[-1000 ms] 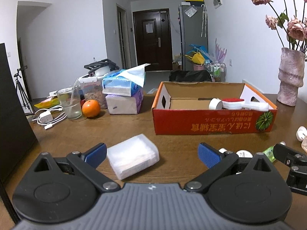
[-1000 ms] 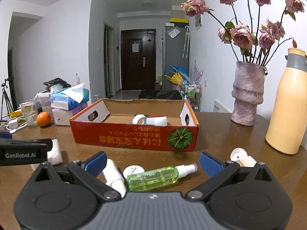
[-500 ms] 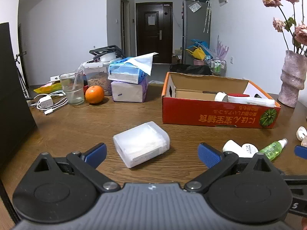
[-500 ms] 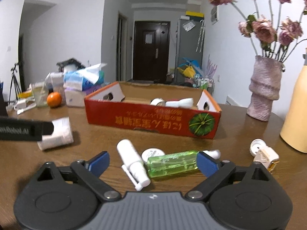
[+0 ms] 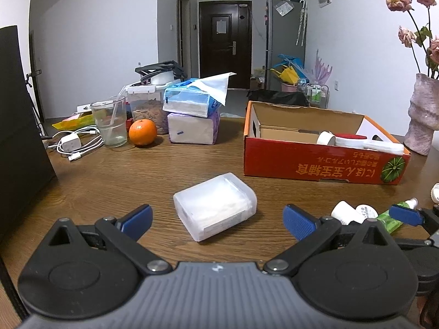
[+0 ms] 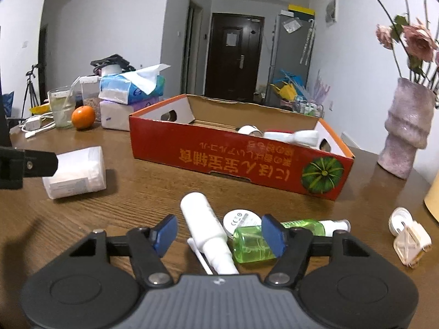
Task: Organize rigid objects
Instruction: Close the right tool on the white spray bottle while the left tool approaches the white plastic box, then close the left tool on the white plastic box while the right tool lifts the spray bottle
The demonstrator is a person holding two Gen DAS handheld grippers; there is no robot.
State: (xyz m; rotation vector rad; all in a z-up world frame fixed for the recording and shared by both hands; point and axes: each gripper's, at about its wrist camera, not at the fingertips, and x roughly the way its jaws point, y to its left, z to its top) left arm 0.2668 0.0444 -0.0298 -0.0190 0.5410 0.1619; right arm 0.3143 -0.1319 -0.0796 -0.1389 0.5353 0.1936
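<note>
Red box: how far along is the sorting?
Early. The red box holds a few white containers. Right tongs have been closing around the white bottle, pads not touching. Left tongs are open by the translucent case. Green bottle remains out.

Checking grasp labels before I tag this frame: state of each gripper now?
Left gripper: open, holding nothing; the translucent box lies just ahead.
Right gripper: jaws just been closing around the white bottle, pads not yet touching.

one orange, two tissue packs, one vase
</note>
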